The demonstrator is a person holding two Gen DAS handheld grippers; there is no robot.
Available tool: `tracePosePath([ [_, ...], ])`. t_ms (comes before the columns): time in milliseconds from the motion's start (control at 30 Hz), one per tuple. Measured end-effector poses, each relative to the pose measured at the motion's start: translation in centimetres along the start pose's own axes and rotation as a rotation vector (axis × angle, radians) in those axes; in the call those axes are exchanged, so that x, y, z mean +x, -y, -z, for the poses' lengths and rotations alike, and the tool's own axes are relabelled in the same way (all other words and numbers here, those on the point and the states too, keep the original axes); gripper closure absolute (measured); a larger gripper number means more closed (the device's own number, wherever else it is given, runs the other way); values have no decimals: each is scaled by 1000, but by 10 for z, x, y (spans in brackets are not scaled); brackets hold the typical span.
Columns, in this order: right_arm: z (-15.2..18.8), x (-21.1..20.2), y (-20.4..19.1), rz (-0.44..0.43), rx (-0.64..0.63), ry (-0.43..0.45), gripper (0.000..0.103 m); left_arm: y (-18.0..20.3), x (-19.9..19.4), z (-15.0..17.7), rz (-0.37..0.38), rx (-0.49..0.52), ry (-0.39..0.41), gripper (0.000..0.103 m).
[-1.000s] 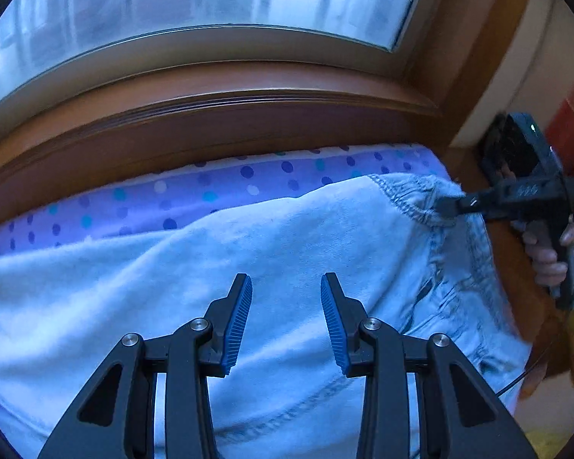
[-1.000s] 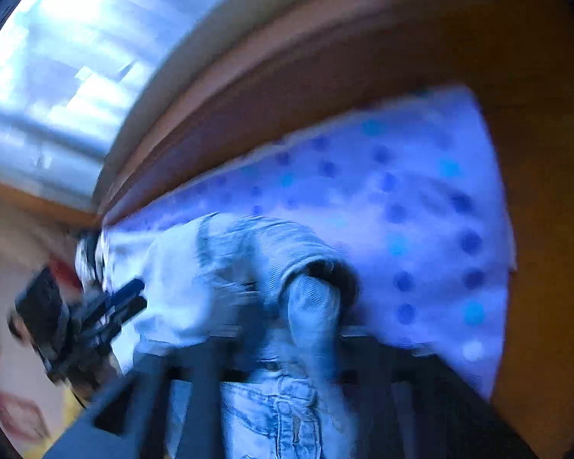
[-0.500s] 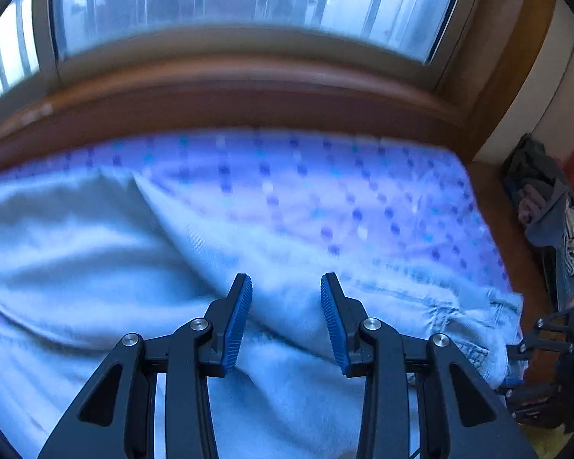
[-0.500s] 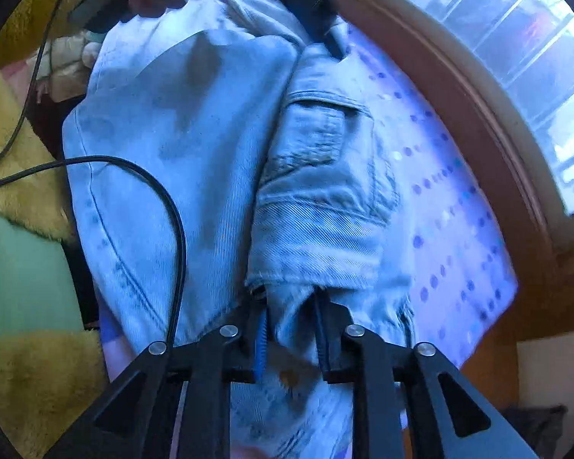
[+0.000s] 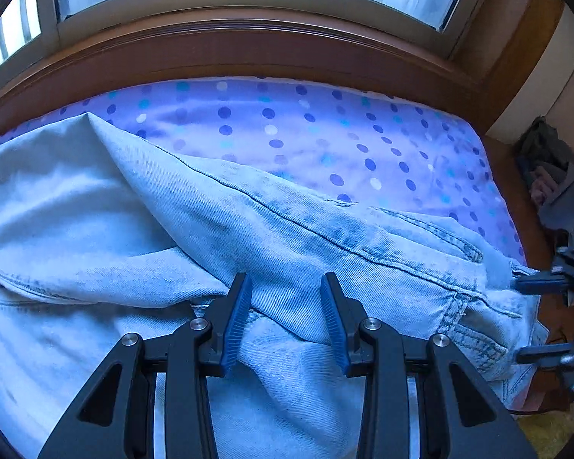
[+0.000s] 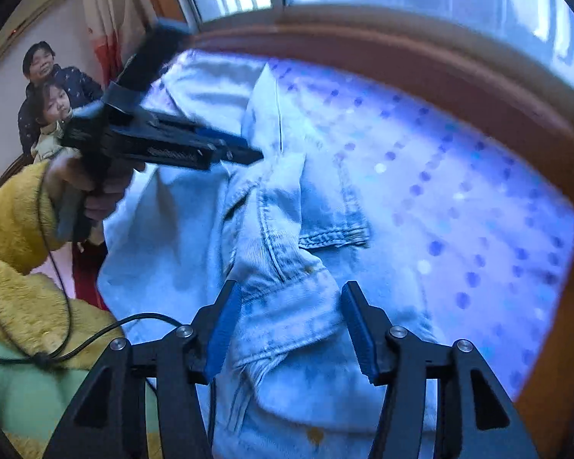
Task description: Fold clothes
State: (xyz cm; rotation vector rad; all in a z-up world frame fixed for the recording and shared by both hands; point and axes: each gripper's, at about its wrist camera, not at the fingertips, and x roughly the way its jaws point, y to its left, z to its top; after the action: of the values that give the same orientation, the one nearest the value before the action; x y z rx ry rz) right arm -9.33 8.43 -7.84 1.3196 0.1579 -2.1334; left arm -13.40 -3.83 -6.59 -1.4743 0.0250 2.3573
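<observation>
Light blue jeans (image 5: 248, 210) lie crumpled on a purple polka-dot sheet (image 5: 325, 134); one leg is folded diagonally over the rest. My left gripper (image 5: 285, 298) is open just above the denim, holding nothing. My right gripper (image 6: 291, 306) is open over the waistband and pocket area (image 6: 294, 267) of the jeans, empty. The left gripper also shows in the right wrist view (image 6: 225, 153), hovering over the jeans. The right gripper's fingers (image 5: 539, 287) show at the right edge of the left wrist view, by the waistband.
A wooden window sill (image 5: 248, 46) runs behind the sheet under a window. A pile of dark clothes (image 5: 555, 183) lies at the right. Two people (image 6: 53, 91) stand at the far left. A black cable (image 6: 95, 336) hangs by my yellow sleeve (image 6: 15, 210).
My right gripper let go of the jeans and opened over the waistband. The jeans settled onto the sheet. My left gripper stayed open and dropped closer to the denim.
</observation>
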Motion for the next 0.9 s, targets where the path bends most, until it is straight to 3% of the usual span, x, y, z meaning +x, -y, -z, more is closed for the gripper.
tracePosePath([
  [33, -2, 1, 4, -8, 7, -2, 62, 0, 0, 0, 1, -3, 0, 65],
  [67, -5, -3, 7, -5, 8, 9, 86, -1, -2, 0, 3, -8, 2, 65],
  [167, -15, -20, 20, 28, 17, 48, 88, -2, -13, -4, 5, -25, 33, 65],
  [300, -45, -54, 72, 230, 84, 127, 89, -4, -38, -19, -6, -36, 124, 65],
  [400, -63, -52, 114, 345, 145, 139, 89, -8, -45, -37, -21, -41, 171, 65],
  [567, -85, -16, 169, 504, 211, 109, 89, -18, -14, -64, -84, -31, 145, 65],
  [700, -88, 31, 184, 597, 193, 48, 86, -30, 26, -74, -116, -41, 78, 65],
  [800, -87, 45, 189, 631, 202, 34, 81, -36, 54, -72, -129, -40, 26, 65],
  [900, -85, 33, 192, 615, 242, 41, 72, -29, 55, -72, -158, 6, 35, 65],
])
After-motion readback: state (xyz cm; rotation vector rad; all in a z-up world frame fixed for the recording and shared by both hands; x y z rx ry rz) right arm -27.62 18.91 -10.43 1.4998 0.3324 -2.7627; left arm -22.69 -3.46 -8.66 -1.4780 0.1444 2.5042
